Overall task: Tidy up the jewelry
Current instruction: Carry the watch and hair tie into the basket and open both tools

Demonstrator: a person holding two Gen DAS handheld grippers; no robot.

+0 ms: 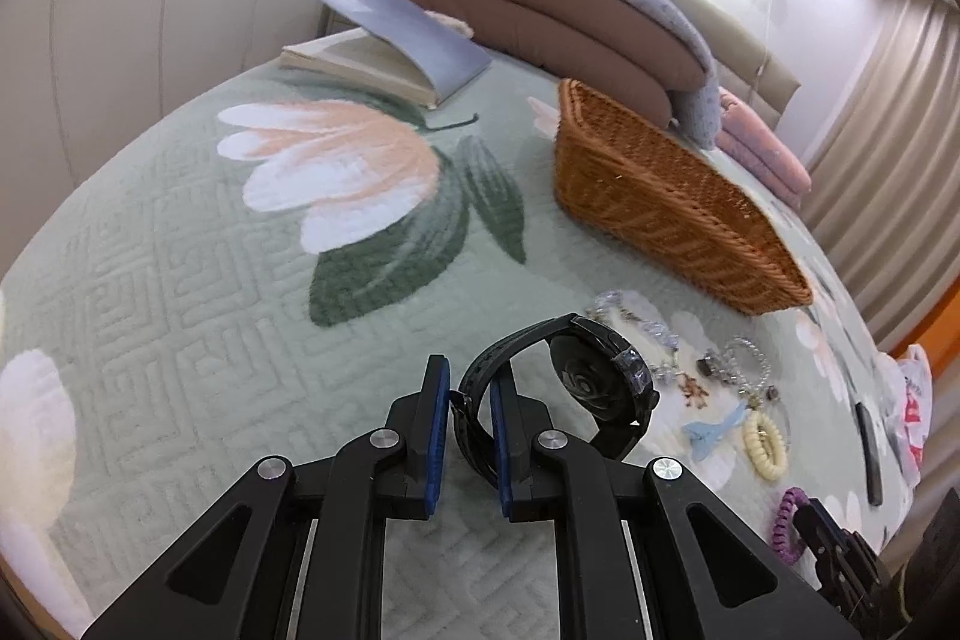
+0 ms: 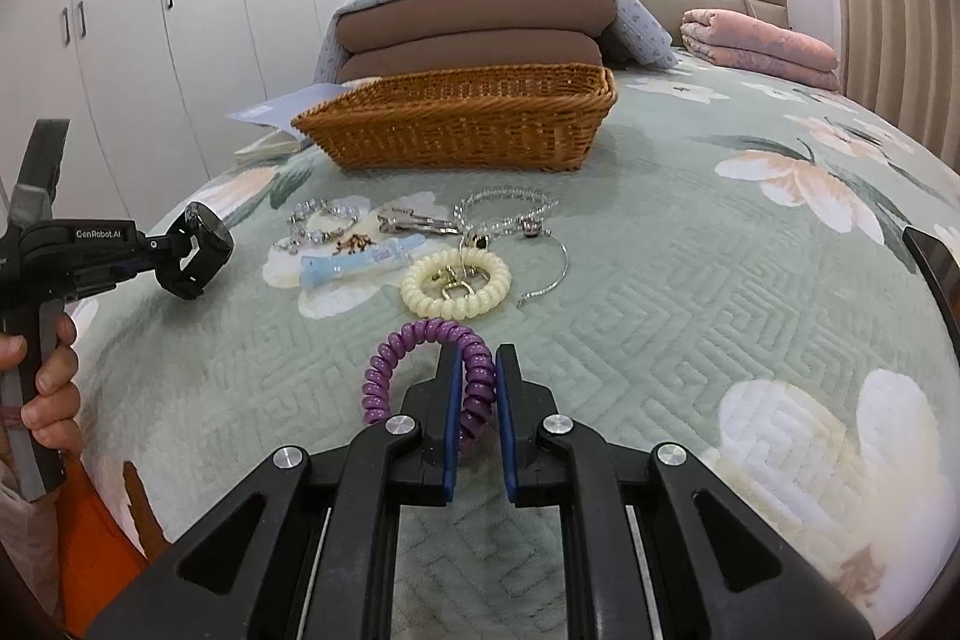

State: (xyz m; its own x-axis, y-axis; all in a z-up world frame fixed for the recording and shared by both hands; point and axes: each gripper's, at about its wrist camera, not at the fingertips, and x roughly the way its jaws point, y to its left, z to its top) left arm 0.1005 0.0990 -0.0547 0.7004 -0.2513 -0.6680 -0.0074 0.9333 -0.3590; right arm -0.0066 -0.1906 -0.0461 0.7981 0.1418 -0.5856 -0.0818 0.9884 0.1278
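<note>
We pinch the watch (image 1: 591, 388) strap in our left gripper (image 1: 469, 388), near the basket (image 1: 654, 202). Our right gripper (image 2: 479, 373) clamps the purple coil (image 2: 432, 370), also short of the basket.

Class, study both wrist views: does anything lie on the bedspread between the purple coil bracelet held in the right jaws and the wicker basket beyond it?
Yes. The purple coil bracelet is clamped in the right gripper. Between it and the wicker basket lie the cream coil bracelet, a blue clip and beaded bracelets. Lifted over them, nothing visible blocks the way.

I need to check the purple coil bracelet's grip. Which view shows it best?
The right wrist view: the purple coil bracelet sits pinched between the right gripper pads. The left wrist view shows only a small part of it at the edge.
</note>
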